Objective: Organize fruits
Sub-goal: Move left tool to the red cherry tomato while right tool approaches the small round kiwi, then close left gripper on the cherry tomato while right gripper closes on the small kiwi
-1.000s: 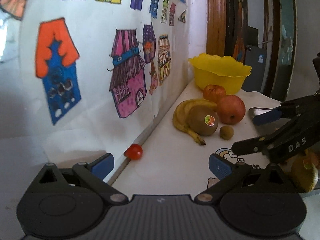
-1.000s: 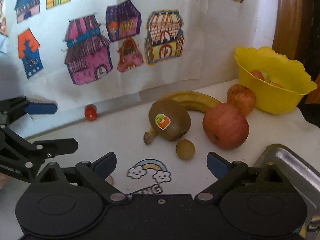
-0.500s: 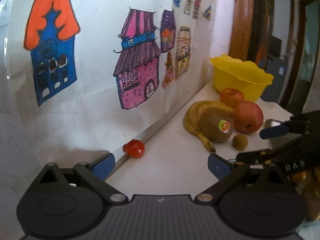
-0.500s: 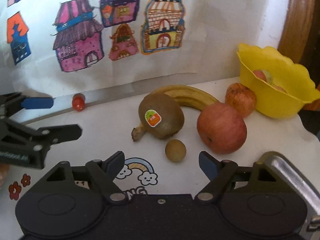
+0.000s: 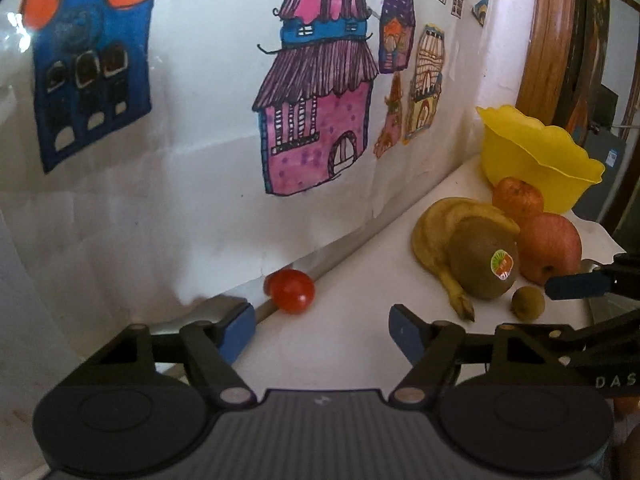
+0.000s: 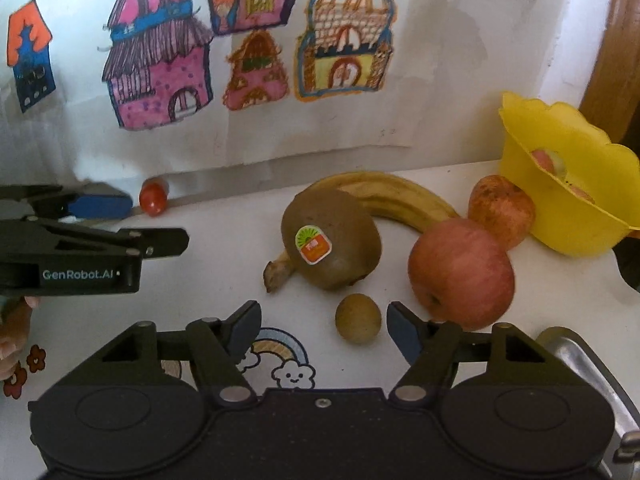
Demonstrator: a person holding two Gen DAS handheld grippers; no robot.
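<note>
My left gripper point(image 5: 322, 330) is open and empty, just short of a red cherry tomato point(image 5: 291, 291) that lies against the wall's base; the tomato also shows in the right wrist view point(image 6: 153, 199). My right gripper point(image 6: 322, 330) is open and empty, with a small brown round fruit point(image 6: 358, 319) just ahead between its fingertips. Behind it lie a kiwi with a sticker point(image 6: 331, 240), a banana point(image 6: 394, 198), a large red apple point(image 6: 460, 274) and a smaller apple point(image 6: 502, 210). A yellow bowl point(image 6: 568, 200) with fruit inside stands at the right.
The wall close behind the fruit carries paper drawings of houses point(image 6: 160, 64). A metal tray edge point(image 6: 588, 372) sits at the right gripper's near right. The left gripper point(image 6: 104, 220) shows at the left of the right wrist view. The white tablecloth has a rainbow print point(image 6: 280, 354).
My left gripper has moved forward toward the cherry tomato, which now looks larger and nearer. My right gripper has moved forward toward the small brown fruit. Both stay open.
</note>
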